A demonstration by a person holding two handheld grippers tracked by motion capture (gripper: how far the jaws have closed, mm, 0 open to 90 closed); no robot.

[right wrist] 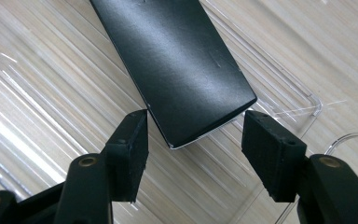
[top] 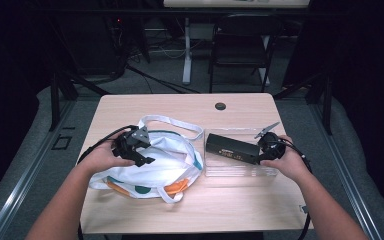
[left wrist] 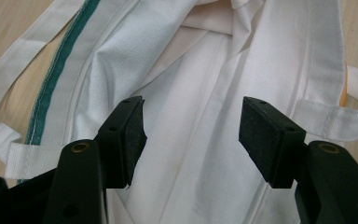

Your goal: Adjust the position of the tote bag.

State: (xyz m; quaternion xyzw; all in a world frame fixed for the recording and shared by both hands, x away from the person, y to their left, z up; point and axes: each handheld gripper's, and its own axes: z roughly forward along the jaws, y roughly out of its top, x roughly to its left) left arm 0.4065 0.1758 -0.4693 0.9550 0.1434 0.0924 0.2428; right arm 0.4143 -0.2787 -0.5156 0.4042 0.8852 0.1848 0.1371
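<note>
A white cloth tote bag [top: 165, 160] with a green stripe and orange patches lies on the left half of the wooden table [top: 240, 205]. My left gripper [top: 142, 155] hovers over it, jaws open. In the left gripper view the white fabric [left wrist: 205, 70] runs beneath the pads [left wrist: 130, 135] and nothing is pinched between them. A long black box [top: 230, 149] lies in a clear plastic tray [top: 240, 170] on the right. My right gripper [top: 261, 150] is at the box's right end. In the right gripper view the box's [right wrist: 177, 60] near corner sits between the open jaws [right wrist: 193, 135], close to both pads.
The bag's long handles [top: 177, 122] loop toward the table's middle. A round cable hole [top: 220, 106] sits near the far edge. Beyond the table stand a black folding chair [top: 242, 45] and a white desk leg [top: 186, 50]. Bare wood lies along the near edge.
</note>
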